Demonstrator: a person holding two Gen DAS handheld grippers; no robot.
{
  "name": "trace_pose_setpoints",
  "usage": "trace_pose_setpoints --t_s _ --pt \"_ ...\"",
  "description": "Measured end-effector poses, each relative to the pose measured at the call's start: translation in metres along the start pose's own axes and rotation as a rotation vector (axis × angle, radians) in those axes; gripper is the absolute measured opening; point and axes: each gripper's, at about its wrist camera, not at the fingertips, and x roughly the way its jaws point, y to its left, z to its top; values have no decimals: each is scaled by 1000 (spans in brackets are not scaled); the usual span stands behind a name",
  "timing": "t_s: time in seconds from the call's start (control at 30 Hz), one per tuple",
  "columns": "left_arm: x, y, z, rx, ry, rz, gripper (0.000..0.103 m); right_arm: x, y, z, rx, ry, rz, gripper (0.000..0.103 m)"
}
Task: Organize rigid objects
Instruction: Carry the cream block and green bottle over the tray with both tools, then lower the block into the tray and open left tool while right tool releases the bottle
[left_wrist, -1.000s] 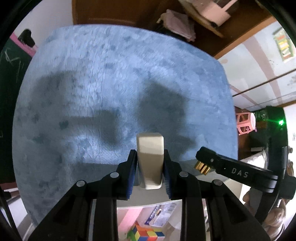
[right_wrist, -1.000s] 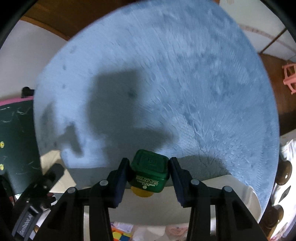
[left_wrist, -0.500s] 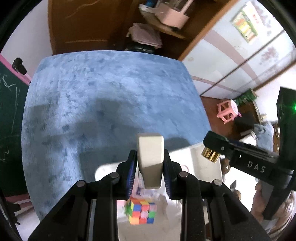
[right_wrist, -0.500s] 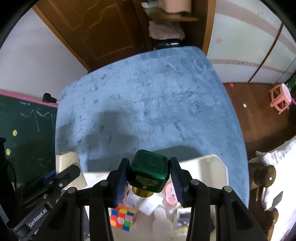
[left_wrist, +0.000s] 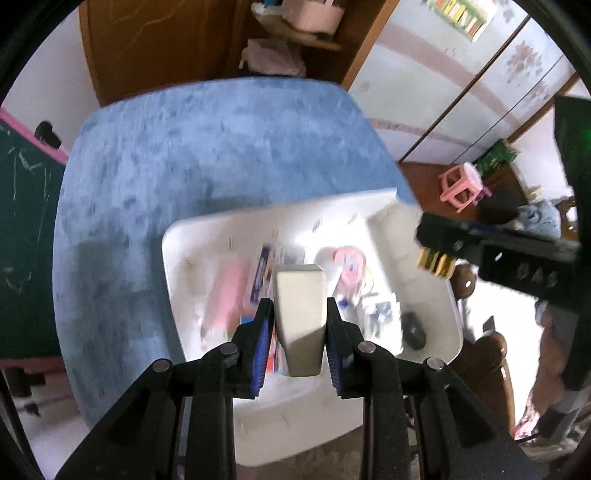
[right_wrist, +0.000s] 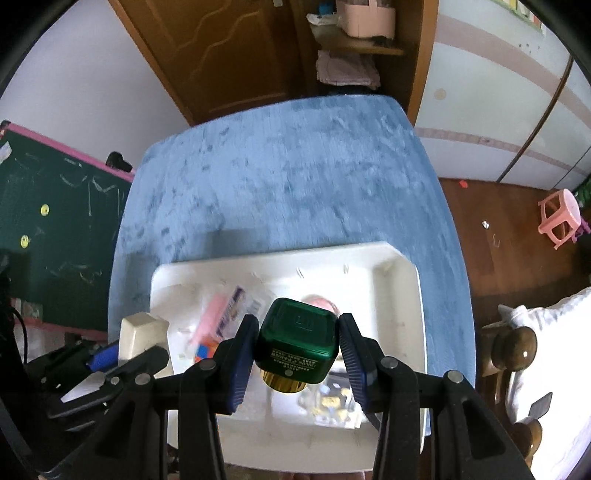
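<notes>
Your left gripper (left_wrist: 298, 325) was clamped on a beige block (left_wrist: 300, 317), held low center of frame above the white tray (left_wrist: 192, 236) on the blue cloth (left_wrist: 221, 147). Your right gripper (right_wrist: 298, 349) gripped a green bottle (right_wrist: 297, 341) with a gold cap, low center; its label print was too blurred to read. "DAS" showed on the right gripper's body at right of the left view.

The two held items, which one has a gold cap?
The green bottle, clamped between the right gripper jaws; its gold cap points down. The left gripper holds a plain beige block with no cap.
</notes>
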Motion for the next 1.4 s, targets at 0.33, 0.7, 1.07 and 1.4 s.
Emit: trace_pose_setpoints --t_s 0.33,0.7,1.07,1.4 --pt "35 -19 -55 5 88 25 29 35 -16 -50 -38 100 9 45" --pt "67 -23 -87 10 150 38 29 65 2 -88 -129 228 37 45" --pt "76 -23 -92 26 124 111 32 80 10 -95 -151 262 12 46" --pt "59 -18 -85 3 63 160 67 61 6 -88 -145 182 30 54"
